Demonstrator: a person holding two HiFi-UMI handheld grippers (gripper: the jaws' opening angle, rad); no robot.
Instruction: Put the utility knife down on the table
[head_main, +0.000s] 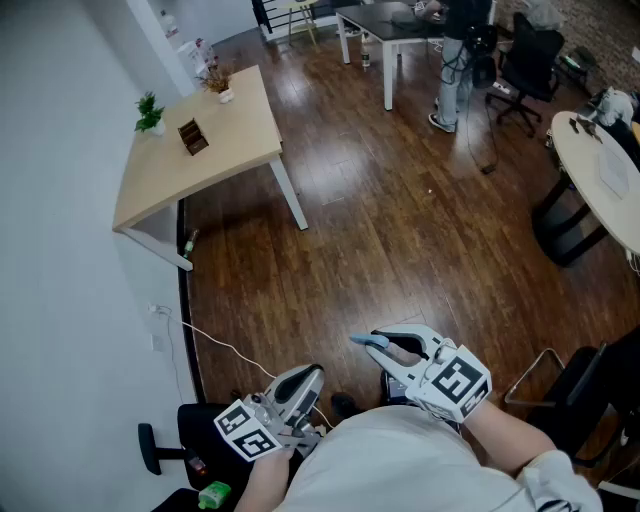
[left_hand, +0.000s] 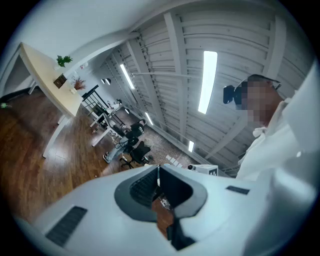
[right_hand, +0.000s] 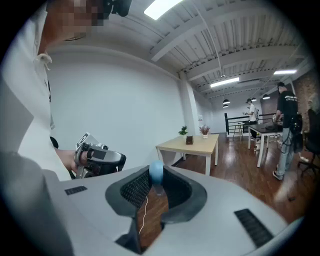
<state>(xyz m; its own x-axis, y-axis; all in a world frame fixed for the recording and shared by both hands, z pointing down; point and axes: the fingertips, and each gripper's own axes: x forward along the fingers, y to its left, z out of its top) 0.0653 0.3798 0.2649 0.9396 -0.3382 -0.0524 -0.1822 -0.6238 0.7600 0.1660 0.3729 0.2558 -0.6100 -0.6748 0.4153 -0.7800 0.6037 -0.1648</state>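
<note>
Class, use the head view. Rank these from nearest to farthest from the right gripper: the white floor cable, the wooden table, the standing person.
1. White cable, on the floor left of the right gripper.
2. Wooden table, upper left, by the wall.
3. Standing person, far top.

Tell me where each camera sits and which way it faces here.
Head view: on the person's head, facing steeply down at the brown wood floor; white shirt, left gripper and right gripper show.
Left gripper view: on the left gripper, looking along its shut jaws across the room; shirt at right.
Right gripper view: on the right gripper, looking past the blue utility knife in its jaws; left gripper shows.
Shared: all three show the light wooden table.
</note>
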